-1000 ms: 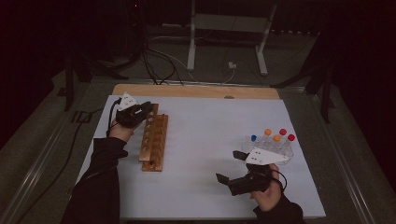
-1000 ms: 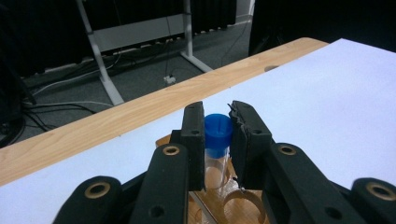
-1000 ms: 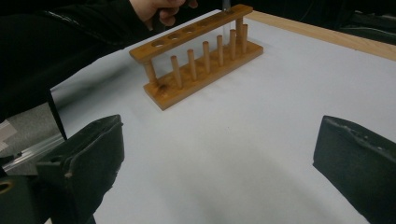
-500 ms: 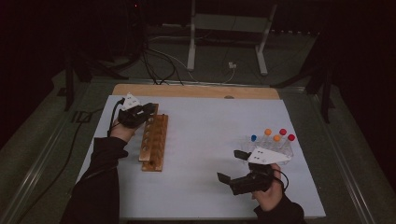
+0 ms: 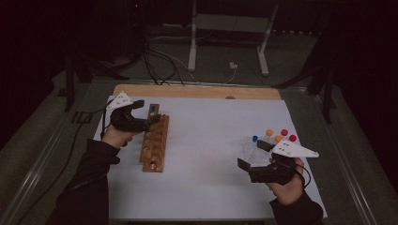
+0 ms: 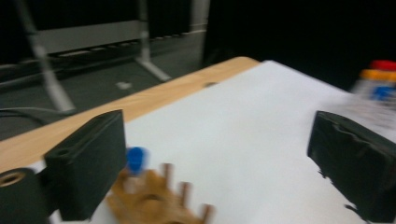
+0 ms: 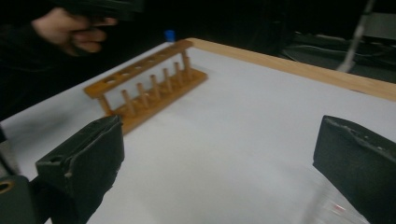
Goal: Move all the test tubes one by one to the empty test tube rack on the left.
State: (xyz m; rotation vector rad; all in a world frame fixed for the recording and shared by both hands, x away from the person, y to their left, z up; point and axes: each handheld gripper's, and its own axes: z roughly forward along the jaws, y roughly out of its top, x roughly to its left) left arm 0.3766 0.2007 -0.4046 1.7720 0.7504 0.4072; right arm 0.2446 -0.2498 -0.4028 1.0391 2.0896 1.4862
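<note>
A wooden tube rack [image 5: 155,143] lies on the white sheet at the left. A blue-capped tube [image 5: 152,109] stands in its far end hole. My left gripper [image 5: 144,116] hovers beside that end; its jaws have just been opening and stand wide apart with nothing between them. In the left gripper view the blue-capped tube [image 6: 135,161] and rack [image 6: 154,203] sit low, by the left jaw of that gripper [image 6: 219,140]. My right gripper [image 5: 251,157] is open and empty, just in front of a cluster of capped tubes [image 5: 272,139]. The right gripper view looks between the jaws of the right gripper [image 7: 219,140] toward the rack [image 7: 149,88].
A white sheet [image 5: 216,140] covers the table, with a wooden edge [image 5: 197,91] along the back. Metal stand legs [image 5: 225,42] and cables lie on the floor beyond. The person's other hand [image 7: 70,28] shows at the top left of the right gripper view.
The left gripper has opened and lifted back from the rack's far end, leaving the blue-capped tube standing there. The right hand has shifted a little to the right, toward the loose tubes.
</note>
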